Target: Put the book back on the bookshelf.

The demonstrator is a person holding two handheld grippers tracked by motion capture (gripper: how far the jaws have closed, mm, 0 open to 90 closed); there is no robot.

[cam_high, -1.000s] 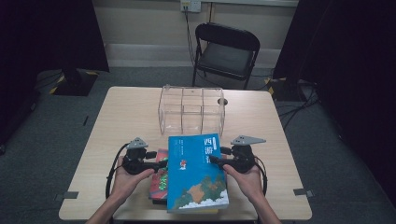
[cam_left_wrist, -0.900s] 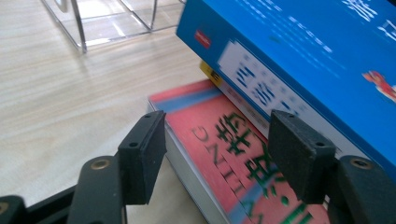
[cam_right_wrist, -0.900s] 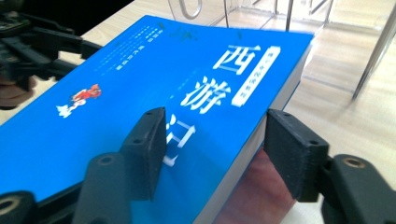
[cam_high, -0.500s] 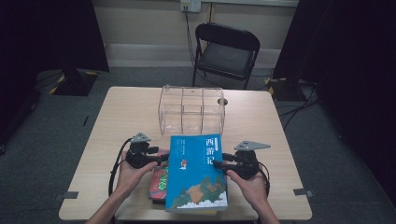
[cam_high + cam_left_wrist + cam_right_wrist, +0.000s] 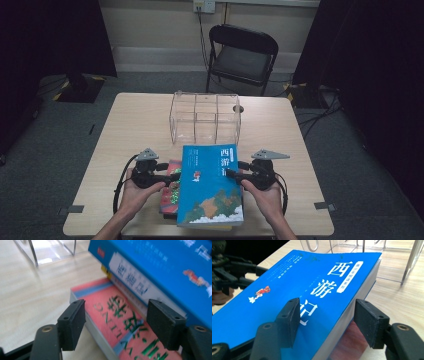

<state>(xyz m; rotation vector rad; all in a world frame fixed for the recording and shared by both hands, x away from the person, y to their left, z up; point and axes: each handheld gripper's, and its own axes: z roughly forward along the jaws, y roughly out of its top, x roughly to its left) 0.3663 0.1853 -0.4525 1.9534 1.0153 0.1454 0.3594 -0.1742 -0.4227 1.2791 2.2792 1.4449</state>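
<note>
A: Right gripper (image 5: 325, 321) state: jaws spread wide, one pad laid over the cover of the thick blue paperback book with white characters (image 5: 294, 290), the other pad out past its fore-edge. The book edge sits between them; nothing is clamped yet.

B: Left gripper (image 5: 116, 323)?

A: Also open. Its jaws straddle the near corner of the pink-red book with green lettering (image 5: 122, 322); the blue book's spine is seen just beyond and above its far jaw. In the high view the left gripper (image 5: 167, 175) is at the blue book's (image 5: 210, 187) spine side, the right gripper (image 5: 235, 174) at the opposite long edge.

B: Where does the blue book sit?

A: Between the two grippers, on top of the pink-red book (image 5: 170, 192), far end raised off the wooden table (image 5: 135, 125). The clear acrylic divided box (image 5: 206, 117) stands just beyond both tools.

B: Handling?

A: Judged fairly heavy for a paperback: thick page block. Cover looks glossy, so slip is likely under a flat pad. The block is stiff across its thickness but will sag or fan open if held by the fore-edge alone.

B: Grip point?

A: Best taken at mid-length of the long edges, jaws closed across the full thickness, cover to cover. Spine side gives the firmest hold; pages stay shut there. A cover-only pinch should be avoided.
</note>
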